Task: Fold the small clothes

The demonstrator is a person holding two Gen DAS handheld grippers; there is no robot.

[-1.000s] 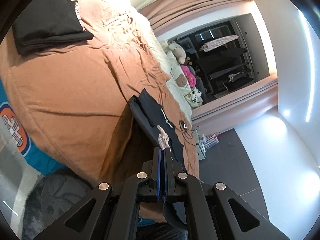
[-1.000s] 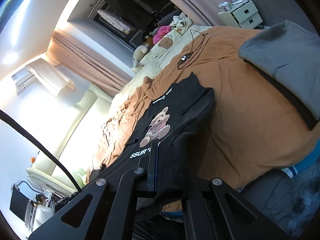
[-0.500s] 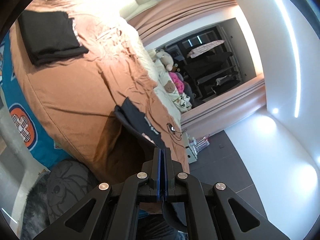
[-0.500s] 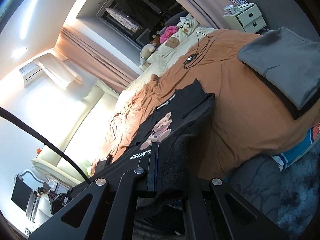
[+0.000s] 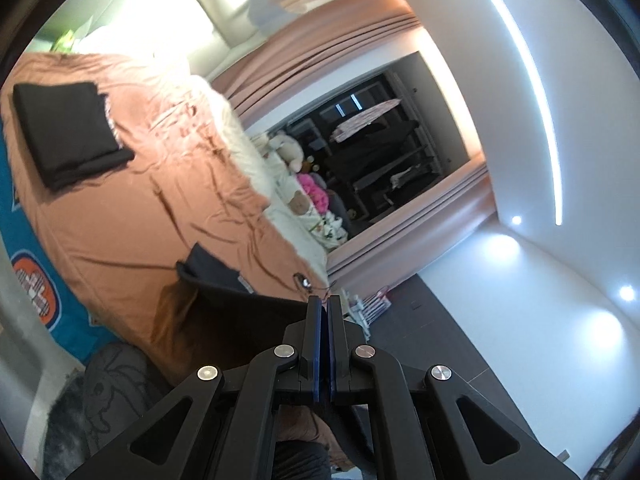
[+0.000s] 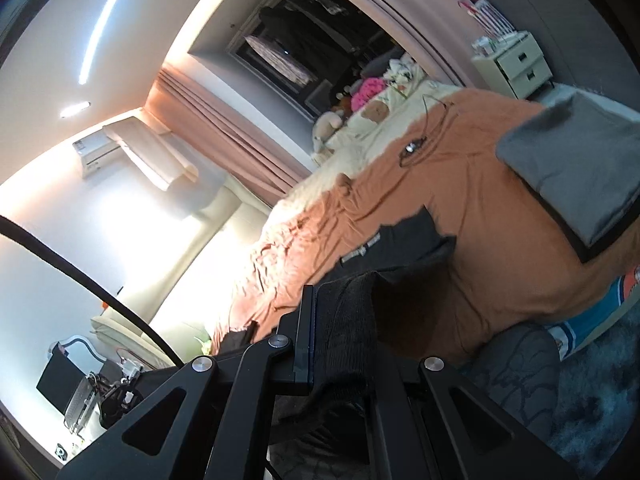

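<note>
Both grippers hold the black T-shirt (image 6: 400, 240) — left gripper (image 5: 324, 312) and right gripper (image 6: 340, 320) jaws closed on its near edge. It stretches away over the bed (image 6: 480, 200), collar farthest.

No text I can read from here. Black cotton T-shirt (image 6: 404, 240) on orange bedspread (image 6: 472, 184) carries small white neck label with printed line, too blurred to make out. Same label seen from my left camera (image 5: 245, 283): grey strip only, lettering unreadable. Chest print hidden by folded-up cloth.
</note>
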